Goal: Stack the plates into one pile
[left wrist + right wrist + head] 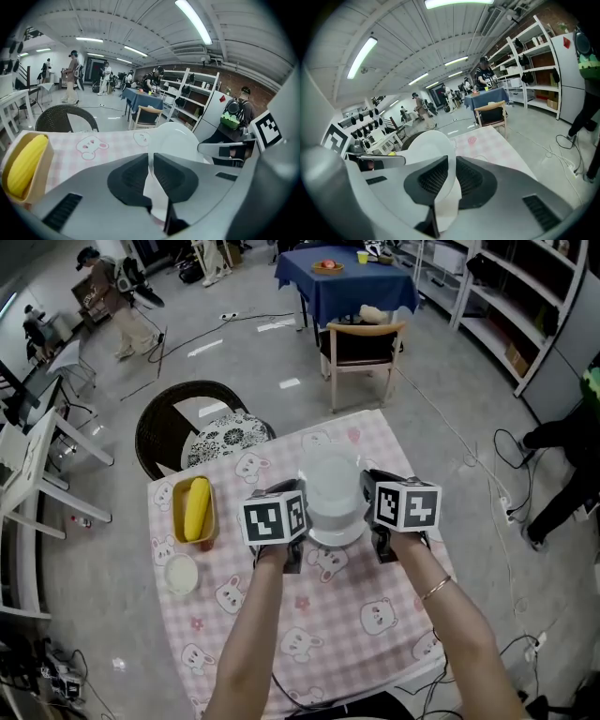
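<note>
A white plate point(334, 493) hangs above the middle of the pink checked table point(356, 615), held between my two grippers. My left gripper point(305, 512) is shut on its left rim, and the thin white edge runs between the dark pads point(131, 176) in the left gripper view. My right gripper point(367, 501) is shut on the opposite rim, which is pinched between its pads point(476, 180). The plate point(176, 140) fills the middle of the left gripper view and rises left of centre as a white plate point(429, 150) in the right gripper view. Whether more plates lie under it I cannot tell.
A yellow tray point(178, 512) with a yellow cob-like thing point(196, 507) sits at the table's left, and a small white dish point(181, 573) lies in front of it. A dark wicker chair point(159, 423) with a patterned cushion stands behind the table. Farther back stands a wooden chair point(361, 343).
</note>
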{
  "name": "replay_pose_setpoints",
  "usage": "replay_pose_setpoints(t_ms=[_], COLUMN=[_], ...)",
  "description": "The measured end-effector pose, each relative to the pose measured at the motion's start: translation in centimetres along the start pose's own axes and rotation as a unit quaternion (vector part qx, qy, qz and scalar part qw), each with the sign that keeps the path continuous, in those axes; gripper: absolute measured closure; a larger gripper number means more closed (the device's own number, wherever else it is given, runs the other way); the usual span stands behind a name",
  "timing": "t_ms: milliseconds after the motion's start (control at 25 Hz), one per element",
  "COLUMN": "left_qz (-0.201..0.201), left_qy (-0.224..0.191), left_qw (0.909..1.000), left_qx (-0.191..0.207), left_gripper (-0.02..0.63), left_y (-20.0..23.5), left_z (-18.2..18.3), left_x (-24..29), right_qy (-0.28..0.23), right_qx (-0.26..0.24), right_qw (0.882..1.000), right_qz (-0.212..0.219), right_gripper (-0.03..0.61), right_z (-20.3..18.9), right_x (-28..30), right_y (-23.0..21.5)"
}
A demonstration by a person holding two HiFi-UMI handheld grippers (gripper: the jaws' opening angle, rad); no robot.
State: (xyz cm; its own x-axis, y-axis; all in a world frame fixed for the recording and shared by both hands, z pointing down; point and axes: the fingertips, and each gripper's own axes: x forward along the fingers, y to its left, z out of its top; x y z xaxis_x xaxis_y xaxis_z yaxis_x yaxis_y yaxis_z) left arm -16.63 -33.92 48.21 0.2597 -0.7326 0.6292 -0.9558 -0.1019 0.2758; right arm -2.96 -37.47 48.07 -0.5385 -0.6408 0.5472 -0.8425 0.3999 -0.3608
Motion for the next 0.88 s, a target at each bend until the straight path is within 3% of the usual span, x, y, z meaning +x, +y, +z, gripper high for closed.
replay_pose_setpoints(t_ms=[520,880], left_qz=[-0.005,0.005], left_qy=[0.055,0.068], left_qw=[0.9983,0.9975], left_qx=[-0.016,-0.016], left_gripper=[0.563,0.563], left_y=[-0.2,0.4], left_z=[-5.5,-8.0], left_x=[-1.0,0.2], right_qy=[0.065,0.075], right_qx=[0.028,0.009], right_qw=[0.997,0.997], right_qz=[0.016,0.001], right_gripper=[0.520,0.514], right_z=[-6.3,-8.4], right_x=[-1.0,-0.1], right_y=[-0.3,-0.9])
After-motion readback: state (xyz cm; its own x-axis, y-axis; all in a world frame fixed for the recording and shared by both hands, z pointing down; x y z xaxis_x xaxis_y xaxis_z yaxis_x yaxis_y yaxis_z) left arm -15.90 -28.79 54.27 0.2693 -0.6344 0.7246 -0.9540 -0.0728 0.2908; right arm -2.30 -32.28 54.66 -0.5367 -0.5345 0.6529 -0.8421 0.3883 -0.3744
